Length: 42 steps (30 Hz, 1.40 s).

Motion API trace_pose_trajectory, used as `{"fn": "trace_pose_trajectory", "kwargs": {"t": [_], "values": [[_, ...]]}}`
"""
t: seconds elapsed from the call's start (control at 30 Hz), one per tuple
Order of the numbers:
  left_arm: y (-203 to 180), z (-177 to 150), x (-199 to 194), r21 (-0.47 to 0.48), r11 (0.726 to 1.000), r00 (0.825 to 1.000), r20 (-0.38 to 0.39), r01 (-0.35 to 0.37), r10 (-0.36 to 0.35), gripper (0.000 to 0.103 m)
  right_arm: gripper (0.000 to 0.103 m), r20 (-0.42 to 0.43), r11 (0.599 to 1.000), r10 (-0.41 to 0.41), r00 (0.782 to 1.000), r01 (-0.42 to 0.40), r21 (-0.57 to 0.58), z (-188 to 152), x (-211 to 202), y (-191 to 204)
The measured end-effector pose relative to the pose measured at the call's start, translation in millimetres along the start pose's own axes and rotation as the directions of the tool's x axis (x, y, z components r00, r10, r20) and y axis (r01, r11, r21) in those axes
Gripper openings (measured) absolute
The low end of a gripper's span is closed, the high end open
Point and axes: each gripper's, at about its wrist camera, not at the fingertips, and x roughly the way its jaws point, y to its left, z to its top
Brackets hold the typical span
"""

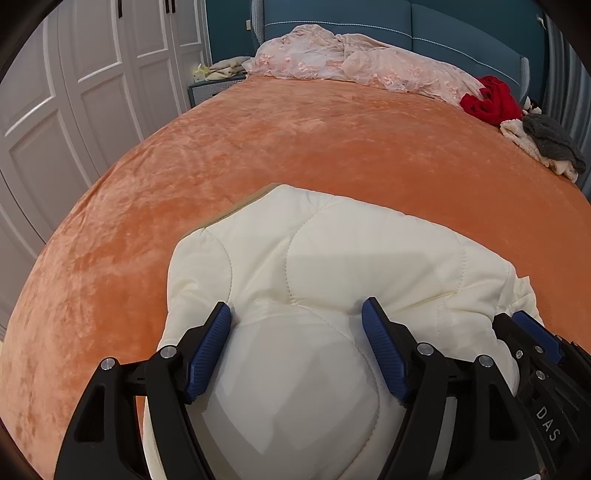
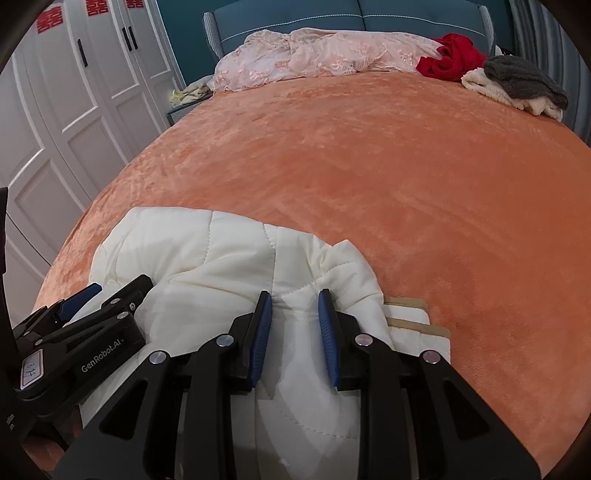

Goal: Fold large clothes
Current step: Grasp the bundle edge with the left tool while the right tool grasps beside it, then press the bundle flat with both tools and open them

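Observation:
A cream quilted jacket (image 1: 332, 251) lies folded into a bundle at the near edge of the orange bed cover (image 1: 258, 140); it also shows in the right wrist view (image 2: 207, 254). My left gripper (image 1: 296, 310) is open, its blue pads wide apart over the jacket's near bulge. My right gripper (image 2: 295, 300) has its pads partly apart with a fold of jacket between them, and I cannot tell whether they pinch it. Each gripper shows at the edge of the other's view: the right one (image 1: 535, 332) and the left one (image 2: 85, 295).
A pink floral quilt (image 1: 351, 59) lies by the blue headboard (image 1: 443, 26). A red garment (image 1: 491, 99) and a grey and cream pile (image 1: 546, 144) sit at the far right. White wardrobe doors (image 1: 74, 74) stand to the left.

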Motion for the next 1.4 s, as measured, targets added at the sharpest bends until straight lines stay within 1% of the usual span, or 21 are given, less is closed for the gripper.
{"fn": "trace_pose_trajectory", "kwargs": {"t": [0.1, 0.13, 0.17, 0.2, 0.27, 0.3, 0.37, 0.4, 0.5, 0.53, 0.6, 0.7, 0.8, 0.87, 1.0, 1.27, 1.4], "values": [[2.6, 2.1, -5.5, 0.004, 1.0, 1.0, -0.006, -0.006, 0.006, 0.071, 0.025, -0.019, 1.0, 0.002, 1.0, -0.002, -0.01, 2.7, -3.5, 1.2], [5.6, 3.4, -12.1, 0.004, 1.0, 1.0, -0.013, -0.001, 0.001, 0.071, 0.026, -0.032, 1.0, 0.005, 0.999, -0.005, -0.013, 5.9, -13.3, 1.5], [9.3, 3.1, -25.2, 0.001, 1.0, 1.0, -0.009, 0.001, 0.0, 0.071, 0.026, -0.035, 1.0, 0.012, 0.999, -0.012, -0.012, 8.0, -25.8, 1.2], [12.2, 1.8, -35.9, 0.003, 1.0, 1.0, -0.004, 0.009, -0.009, 0.071, 0.026, -0.026, 1.0, 0.025, 0.999, -0.026, -0.013, 7.4, -48.4, 0.4], [18.4, -5.7, -64.1, 0.015, 0.999, 0.999, -0.001, 0.044, -0.044, 0.071, 0.027, -0.022, 0.997, 0.062, 0.998, -0.062, -0.038, 0.9, -85.3, -0.2], [23.3, -13.8, -82.3, 0.02, 0.998, 0.998, 0.002, 0.062, -0.062, 0.07, 0.027, -0.023, 0.996, 0.065, 0.998, -0.066, -0.057, -3.0, -98.5, -0.3], [28.6, -28.0, -102.7, 0.032, 0.996, 0.997, -0.009, 0.079, -0.079, 0.07, 0.027, -0.041, 0.993, 0.057, 0.998, -0.06, -0.097, -21.6, -127.9, -2.9], [31.9, -38.8, -111.9, 0.033, 0.996, 0.996, -0.022, 0.086, -0.085, 0.07, 0.027, -0.066, 0.993, 0.06, 0.996, -0.066, -0.1, -30.6, -134.2, -5.4], [33.7, -65.8, -121.0, 0.021, 0.994, 0.992, -0.077, 0.105, -0.103, 0.069, 0.026, -0.145, 0.993, 0.047, 0.988, -0.061, -0.096, -52.2, -132.7, -11.4], [33.4, -73.9, -121.3, 0.02, 0.994, 0.991, -0.088, 0.104, -0.101, 0.069, 0.026, -0.159, 0.994, 0.043, 0.986, -0.059, -0.095, -57.3, -129.3, -13.6], [31.6, -83.5, -121.2, 0.018, 0.996, 0.993, -0.079, 0.09, -0.089, 0.069, 0.025, -0.183, 0.995, 0.029, 0.983, -0.045, -0.085, -68.5, -120.8, -17.5], [29.3, -90.6, -114.5, 0.006, 0.997, 0.995, -0.068, 0.075, -0.074, 0.07, 0.025, -0.192, 0.998, 0.025, 0.981, -0.037, -0.057, -76.8, -109.6, -24.0], [23.8, -95.1, -110.2, 0.023, 0.999, 0.998, -0.039, 0.046, -0.045, 0.071, 0.025, -0.194, 0.999, 0.05, 0.98, -0.053, -0.011, -82.3, -101.1, -31.5], [21.0, -98.2, -107.0, 0.026, 0.999, 0.999, -0.018, 0.028, -0.028, 0.071, 0.025, -0.19, 0.999, 0.05, 0.98, -0.052, -0.006, -84.0, -97.6, -33.2], [19.9, -101.5, -104.9, 0.02, 1.0, 1.0, 0.001, 0.016, -0.016, 0.071, 0.024, -0.165, 0.999, 0.02, 0.986, -0.026, -0.034, -89.5, -93.8, -27.8], [18.4, -103.5, -102.8, 0.016, 1.0, 1.0, 0.011, 0.006, -0.006, 0.071, 0.024, -0.137, 0.998, -0.015, 0.991, 0.007, -0.06, -90.9, -92.6, -21.8], [19.8, -100.5, -106.3, 0.006, 1.0, 1.0, -0.005, 0.01, -0.01, 0.071, 0.025, -0.143, 0.998, -0.028, 0.989, 0.02, -0.058, -87.6, -97.3, -17.7]]}}
